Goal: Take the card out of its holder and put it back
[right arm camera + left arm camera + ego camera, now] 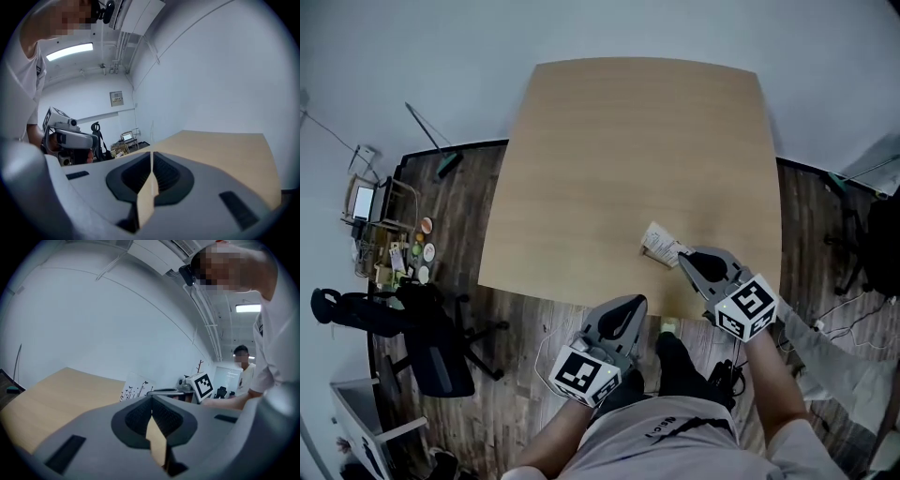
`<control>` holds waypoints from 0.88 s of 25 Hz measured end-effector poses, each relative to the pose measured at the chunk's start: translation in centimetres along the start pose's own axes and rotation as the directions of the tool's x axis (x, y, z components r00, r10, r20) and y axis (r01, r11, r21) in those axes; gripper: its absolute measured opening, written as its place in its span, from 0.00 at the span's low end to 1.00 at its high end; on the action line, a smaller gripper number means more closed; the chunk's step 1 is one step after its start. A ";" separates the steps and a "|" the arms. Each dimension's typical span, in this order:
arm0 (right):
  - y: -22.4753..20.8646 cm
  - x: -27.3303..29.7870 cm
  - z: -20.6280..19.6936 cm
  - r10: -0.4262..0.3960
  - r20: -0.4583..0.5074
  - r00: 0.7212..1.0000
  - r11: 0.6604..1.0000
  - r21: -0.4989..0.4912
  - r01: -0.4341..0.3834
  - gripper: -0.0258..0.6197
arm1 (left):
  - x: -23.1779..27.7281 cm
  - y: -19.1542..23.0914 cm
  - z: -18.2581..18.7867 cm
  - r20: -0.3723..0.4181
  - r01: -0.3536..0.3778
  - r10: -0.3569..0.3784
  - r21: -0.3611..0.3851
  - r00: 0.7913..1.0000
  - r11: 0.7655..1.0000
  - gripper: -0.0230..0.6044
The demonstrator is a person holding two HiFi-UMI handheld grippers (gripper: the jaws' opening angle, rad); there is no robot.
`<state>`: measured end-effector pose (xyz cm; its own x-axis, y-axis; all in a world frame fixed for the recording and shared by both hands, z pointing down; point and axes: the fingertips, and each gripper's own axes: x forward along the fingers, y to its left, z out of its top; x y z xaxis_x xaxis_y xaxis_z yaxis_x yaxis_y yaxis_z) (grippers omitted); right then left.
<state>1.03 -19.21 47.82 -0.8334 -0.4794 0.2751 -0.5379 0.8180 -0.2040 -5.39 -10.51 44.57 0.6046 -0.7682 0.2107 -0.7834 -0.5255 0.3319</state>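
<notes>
A white card (659, 242) printed with small black trees lies near the front right of the wooden table (609, 169). My right gripper (682, 259) is shut on its near edge. In the right gripper view the card (151, 136) shows edge-on as a thin line rising from the closed jaws of the right gripper (151, 157). Whether a holder is around it I cannot tell. In the left gripper view the card (133, 386) stands just ahead, with the right gripper's marker cube (202, 384) behind it. My left gripper (636, 302) hangs at the table's front edge, shut and empty, a little left of the card.
A black office chair (431, 347) and a small rack of clutter (394, 253) stand on the dark floor to the left. Cables and dark gear (877, 248) lie to the right. Another person (243, 371) stands far back in the room.
</notes>
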 end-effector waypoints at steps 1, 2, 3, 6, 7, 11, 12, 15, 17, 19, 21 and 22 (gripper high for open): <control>0.5 -0.3 0.7 -0.006 0.009 1.000 1.000 0.000 0.006 0.08 | -0.2 -0.3 0.5 0.007 0.011 -0.011 0.008 1.000 1.000 0.06; 1.0 -0.7 1.4 -0.012 0.017 1.000 1.000 -0.001 0.012 0.08 | -0.5 -0.5 0.9 0.011 0.020 -0.020 0.015 1.000 1.000 0.06; 1.5 -1.0 2.1 -0.019 0.023 1.000 1.000 -0.005 0.019 0.08 | -0.7 -0.8 1.3 0.014 0.027 -0.028 0.021 1.000 0.999 0.06; 3.2 -2.1 4.4 -0.042 0.045 0.998 0.999 -0.021 0.043 0.08 | -1.7 -1.3 2.3 0.018 0.042 -0.042 0.029 0.999 0.999 0.06; 3.8 -2.5 5.1 -0.048 0.054 0.997 0.998 -0.025 0.050 0.08 | -2.0 -1.5 2.6 0.023 0.048 -0.048 0.031 0.999 0.998 0.06; 5.8 -4.2 7.0 -0.067 0.088 0.994 0.997 -0.028 0.070 0.08 | -3.6 -2.6 4.2 0.054 0.075 -0.077 0.042 0.996 0.996 0.06; 6.3 -4.5 7.3 -0.071 0.092 0.993 0.997 -0.024 0.073 0.08 | -4.1 -2.9 4.6 0.062 0.083 -0.086 0.044 0.994 0.996 0.06; 7.8 -5.5 8.5 -0.083 0.102 0.991 0.996 -0.026 0.086 0.08 | -5.2 -3.6 5.8 0.078 0.104 -0.108 0.054 0.991 0.993 0.06; 8.7 -6.1 9.3 -0.086 0.109 0.990 0.995 -0.034 0.091 0.08 | -5.8 -4.2 6.4 0.084 0.119 -0.125 0.068 0.989 0.991 0.06; 9.6 -6.7 9.9 -0.090 0.116 0.989 0.995 -0.040 0.095 0.08 | -6.5 -5.0 6.8 0.087 0.134 -0.141 0.089 0.986 0.987 0.06; 10.3 -7.2 10.1 -0.091 0.126 0.988 0.995 -0.039 0.097 0.08 | -7.2 -5.6 7.1 0.085 0.140 -0.151 0.118 0.985 0.983 0.06; 10.5 -7.4 10.2 -0.092 0.131 0.987 0.994 -0.040 0.098 0.08 | -7.4 -5.8 7.2 0.085 0.142 -0.153 0.127 0.985 0.982 0.06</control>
<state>0.24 -10.32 34.09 -0.7895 -0.5904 0.1677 -0.6117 0.7790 -0.1378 -6.36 -4.39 34.46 0.7030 -0.7068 0.0786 -0.7016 -0.6712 0.2393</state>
